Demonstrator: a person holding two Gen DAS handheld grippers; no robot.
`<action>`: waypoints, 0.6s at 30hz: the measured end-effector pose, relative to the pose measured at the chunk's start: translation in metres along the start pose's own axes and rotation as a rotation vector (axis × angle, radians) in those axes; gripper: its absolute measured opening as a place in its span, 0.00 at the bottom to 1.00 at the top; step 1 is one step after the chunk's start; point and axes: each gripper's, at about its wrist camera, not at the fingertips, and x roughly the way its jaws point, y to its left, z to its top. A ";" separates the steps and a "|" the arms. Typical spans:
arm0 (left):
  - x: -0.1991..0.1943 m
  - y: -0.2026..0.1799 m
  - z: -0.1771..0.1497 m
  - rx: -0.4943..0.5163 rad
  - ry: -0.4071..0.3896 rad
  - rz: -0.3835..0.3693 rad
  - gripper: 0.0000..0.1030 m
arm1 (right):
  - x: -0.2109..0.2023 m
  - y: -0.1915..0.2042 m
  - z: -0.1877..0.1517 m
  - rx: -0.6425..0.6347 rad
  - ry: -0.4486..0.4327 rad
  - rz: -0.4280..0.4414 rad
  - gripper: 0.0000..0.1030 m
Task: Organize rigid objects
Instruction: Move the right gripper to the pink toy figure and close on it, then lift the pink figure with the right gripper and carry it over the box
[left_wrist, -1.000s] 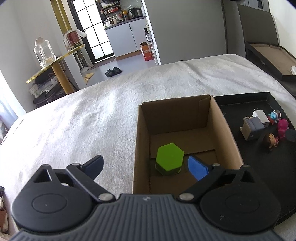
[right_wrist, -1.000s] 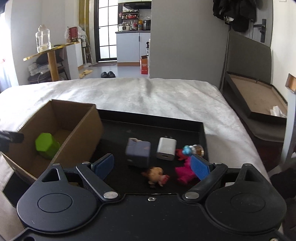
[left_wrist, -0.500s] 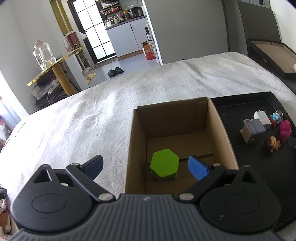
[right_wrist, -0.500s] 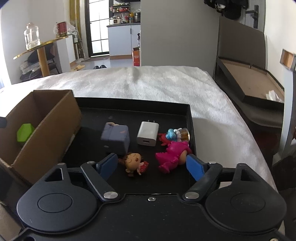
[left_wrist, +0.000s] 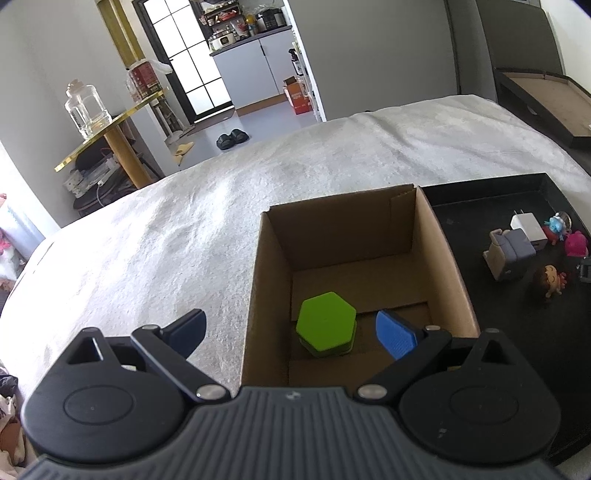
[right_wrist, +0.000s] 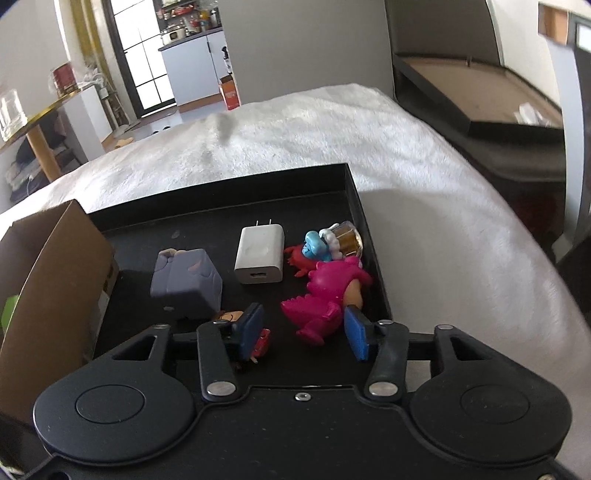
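Observation:
A cardboard box (left_wrist: 443, 258) stands on the white blanket and holds a green hexagonal block (left_wrist: 327, 328). My left gripper (left_wrist: 291, 330) hangs open over the box's near left wall, one finger outside and one inside beside the block. To the right, a black tray (right_wrist: 147, 236) holds a pink dinosaur figure (right_wrist: 325, 291), a white charger (right_wrist: 260, 254), a grey-purple block (right_wrist: 188, 277), a blue and red figure (right_wrist: 314, 243) and a small doll (right_wrist: 229, 317) half hidden behind a finger. My right gripper (right_wrist: 303, 332) is closing, its jaws either side of the dinosaur's lower end, with a gap still on the left.
The box (right_wrist: 55, 277) butts against the tray's left side. White blanket (left_wrist: 184, 229) spreads far and left of the box. A dark open case (right_wrist: 498, 96) lies beyond the bed's right edge. A gold side table (left_wrist: 107, 125) with a glass jar stands at the back left.
My right gripper has dropped toward the tray's near right corner, rolled, and narrowed its jaws around the pink dinosaur. The left gripper has hardly moved.

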 end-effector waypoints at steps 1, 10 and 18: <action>0.000 0.000 0.000 -0.001 -0.002 0.003 0.95 | 0.003 0.000 0.000 0.002 0.006 -0.001 0.52; 0.000 0.001 0.000 0.000 -0.003 0.005 0.95 | 0.031 0.006 0.009 0.021 0.065 -0.032 0.66; 0.001 0.006 -0.002 -0.025 -0.005 -0.004 0.95 | 0.036 0.008 0.012 -0.017 0.075 -0.044 0.35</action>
